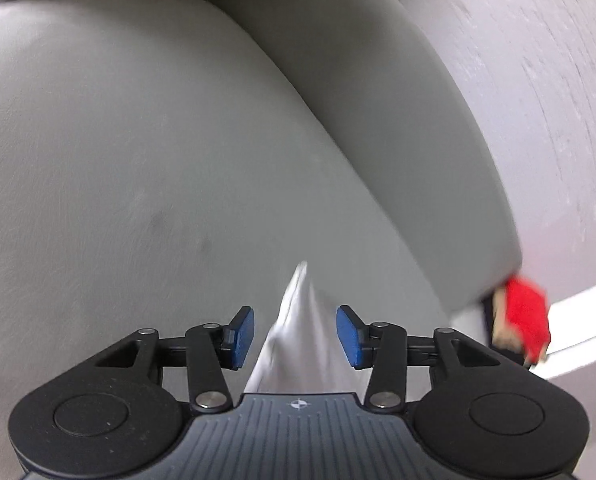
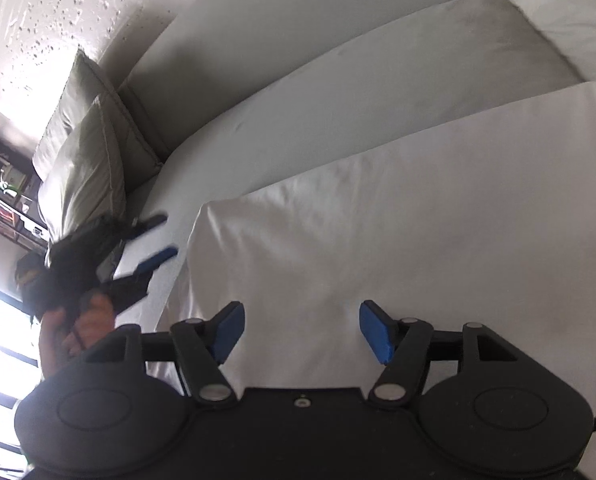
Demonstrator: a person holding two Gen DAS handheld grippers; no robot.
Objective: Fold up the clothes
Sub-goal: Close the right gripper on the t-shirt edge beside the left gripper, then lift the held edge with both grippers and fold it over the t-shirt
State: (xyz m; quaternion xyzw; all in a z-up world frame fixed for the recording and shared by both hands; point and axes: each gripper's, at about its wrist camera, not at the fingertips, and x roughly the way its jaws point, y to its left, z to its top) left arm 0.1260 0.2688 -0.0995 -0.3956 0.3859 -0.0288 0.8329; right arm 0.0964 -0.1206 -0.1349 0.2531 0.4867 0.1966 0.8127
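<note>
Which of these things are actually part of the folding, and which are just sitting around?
Part of the job:
white cloth
left gripper
right gripper
sofa seat it lies on

Just lying about:
throw pillows
red object
shelves

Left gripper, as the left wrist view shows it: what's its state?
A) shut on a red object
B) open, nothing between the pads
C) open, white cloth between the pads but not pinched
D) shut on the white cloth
C: the left gripper is open, its blue pads standing clear on either side of the white cloth, which rises between them unpinched.
</note>
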